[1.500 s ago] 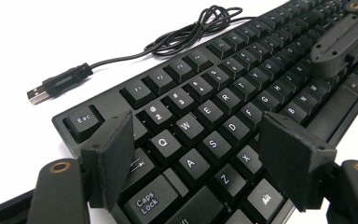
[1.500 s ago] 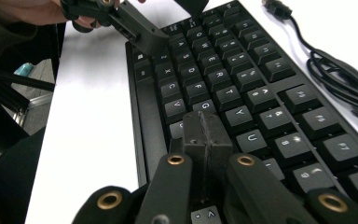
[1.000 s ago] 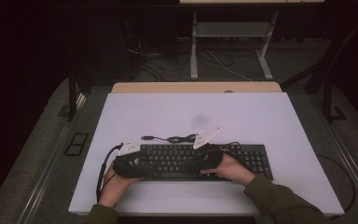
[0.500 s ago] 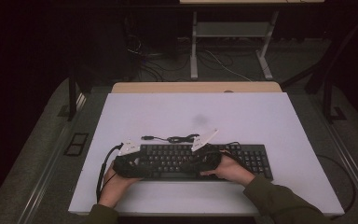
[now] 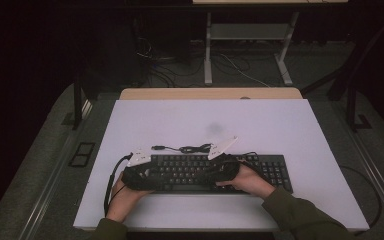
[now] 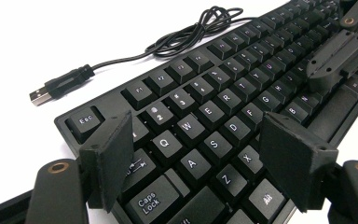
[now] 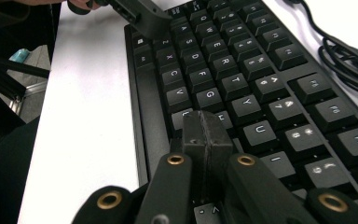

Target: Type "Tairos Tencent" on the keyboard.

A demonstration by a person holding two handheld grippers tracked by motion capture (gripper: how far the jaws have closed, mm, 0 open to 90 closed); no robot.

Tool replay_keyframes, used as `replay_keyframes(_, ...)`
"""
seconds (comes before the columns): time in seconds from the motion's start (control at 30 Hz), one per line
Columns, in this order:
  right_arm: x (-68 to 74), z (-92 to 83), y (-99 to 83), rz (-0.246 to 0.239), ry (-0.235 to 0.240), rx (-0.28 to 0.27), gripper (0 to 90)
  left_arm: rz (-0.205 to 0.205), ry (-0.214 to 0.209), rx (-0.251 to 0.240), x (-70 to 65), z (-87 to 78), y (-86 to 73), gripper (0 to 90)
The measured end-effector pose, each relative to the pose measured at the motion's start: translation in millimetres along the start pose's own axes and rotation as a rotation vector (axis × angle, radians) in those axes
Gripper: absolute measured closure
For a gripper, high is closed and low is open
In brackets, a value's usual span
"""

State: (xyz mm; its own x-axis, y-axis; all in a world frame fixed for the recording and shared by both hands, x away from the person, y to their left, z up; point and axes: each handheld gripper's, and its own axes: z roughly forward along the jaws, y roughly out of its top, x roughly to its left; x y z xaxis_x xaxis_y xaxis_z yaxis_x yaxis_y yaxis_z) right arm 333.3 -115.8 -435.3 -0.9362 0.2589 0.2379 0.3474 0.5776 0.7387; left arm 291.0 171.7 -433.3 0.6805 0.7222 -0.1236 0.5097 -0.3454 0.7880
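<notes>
A black keyboard (image 5: 200, 172) lies across the near half of the white table (image 5: 260, 125). Its thin black cable (image 5: 192, 148) coils behind it and ends in a loose USB plug (image 6: 42, 95). My left gripper (image 6: 200, 158) hovers over the keyboard's (image 6: 223, 79) left end, open, with the letter keys showing between its pads and nothing held. My right gripper (image 7: 206, 135) is shut with its pads pressed together and empty, tips low over the middle keys of the keyboard (image 7: 242, 70). In the high view the left gripper (image 5: 147, 176) and right gripper (image 5: 220, 170) point toward each other.
White tabletop stretches behind and to both sides of the keyboard. A wooden desk edge (image 5: 210, 93) adjoins the table's far side, with a metal frame (image 5: 250, 35) and floor cables beyond. The person's sleeve (image 5: 300, 215) crosses the table's near edge.
</notes>
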Motion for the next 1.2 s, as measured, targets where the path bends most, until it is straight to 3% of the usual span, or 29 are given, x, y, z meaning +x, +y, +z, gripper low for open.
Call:
replay_keyframes(0.37, -5.5, -8.1, -1.1, 0.033, -0.013, -0.029, 67.0, 0.005, -0.010, -0.009, -1.4, 2.5, 1.1, 27.5)
replay_keyframes(0.73, -8.1, -15.5, -5.5, 0.057, -0.068, -0.047, 47.5, 0.018, -0.044, -0.012, -4.0, 6.0, 3.5, 36.5)
replay_keyframes(0.9, -9.8, -19.6, -9.4, 0.076, -0.106, -0.062, 37.8, 0.029, -0.069, -0.012, -5.4, 7.5, 5.1, 45.8)
replay_keyframes(1.2, -13.3, -29.2, -16.2, 0.105, -0.162, -0.086, 30.9, 0.048, -0.145, 0.009, -9.7, 14.0, 9.3, 69.5)
